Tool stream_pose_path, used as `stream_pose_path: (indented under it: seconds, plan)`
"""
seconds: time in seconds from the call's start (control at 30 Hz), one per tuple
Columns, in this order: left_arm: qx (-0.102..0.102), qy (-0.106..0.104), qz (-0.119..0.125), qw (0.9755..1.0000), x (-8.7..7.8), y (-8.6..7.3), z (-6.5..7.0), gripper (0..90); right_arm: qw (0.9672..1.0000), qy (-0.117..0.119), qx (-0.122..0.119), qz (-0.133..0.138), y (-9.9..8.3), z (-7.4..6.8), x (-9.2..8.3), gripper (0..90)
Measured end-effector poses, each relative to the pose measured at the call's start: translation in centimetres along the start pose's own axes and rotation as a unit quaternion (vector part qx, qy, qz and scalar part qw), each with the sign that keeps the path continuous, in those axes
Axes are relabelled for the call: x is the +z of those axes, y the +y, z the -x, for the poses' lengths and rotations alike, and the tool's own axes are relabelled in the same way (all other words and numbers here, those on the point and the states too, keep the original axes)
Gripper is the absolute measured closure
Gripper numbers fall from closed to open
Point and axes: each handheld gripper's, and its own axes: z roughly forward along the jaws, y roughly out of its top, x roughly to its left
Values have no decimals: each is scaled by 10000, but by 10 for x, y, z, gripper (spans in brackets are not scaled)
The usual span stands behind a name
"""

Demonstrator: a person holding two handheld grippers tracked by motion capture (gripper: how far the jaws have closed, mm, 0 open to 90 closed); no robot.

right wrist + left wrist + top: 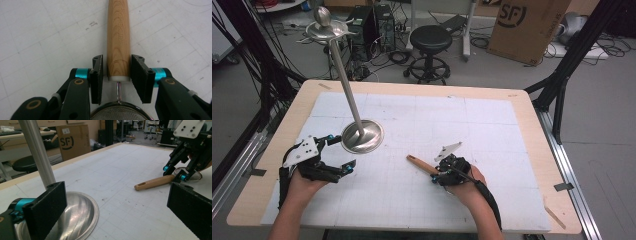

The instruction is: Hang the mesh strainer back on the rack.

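Presently noted: one wooden-handled wire-mesh strainer [118, 45] lying flat on the white gridded desk [492, 120], handle between narrowly parted pads of the right hand-held gripper [117, 80], small gaps either side, probably lined up for a grip. Left hand-held gripper [117, 207] spread wide, empty, beside one polished steel stand [362, 135]. Two hand-held grippers counted.

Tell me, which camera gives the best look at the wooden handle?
The right gripper view: the wooden handle runs large up its middle, between that gripper's jaws, grain and lettering visible. The left gripper view shows it whole, lying farther off; the high view shows a small stub.
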Motion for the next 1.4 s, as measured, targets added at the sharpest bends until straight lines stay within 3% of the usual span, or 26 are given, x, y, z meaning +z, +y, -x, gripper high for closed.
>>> stream_pose_path:
  seconds: [0.37, 0.47, 0.77, 0.93, 1.1, 1.3, 1.4]
  plan:
    - [0, -22, 5, 10000, 0, 0, 0, 32, 9964, 183, 10, -825, 21, 7, 2, 663]
    - [19, -38, -34, 10000, 1, 0, 1, 32, 9945, 96, -26, -1045, 27, 4, 4, 670]
    - [19, -15, -40, 10000, 0, 0, 0, 32, 9930, 13, -523, -1056, 28, -1, 4, 684]
    - [23, -1, -55, 10000, 0, 0, -1, 32, 9956, -104, -599, -714, 30, 0, -1, 685]
    - [5, -1, -42, 10000, 0, 0, -1, 32, 9985, -95, -534, -30, 32, 1, -16, 685]
    - [8, -2, -33, 10000, -1, 0, 0, 32, 9961, -17, -406, 778, 27, 4, -30, 685]
    - [10, -10, -38, 10000, -1, 0, 0, 32, 9947, 33, -272, 987, 23, 6, -33, 685]
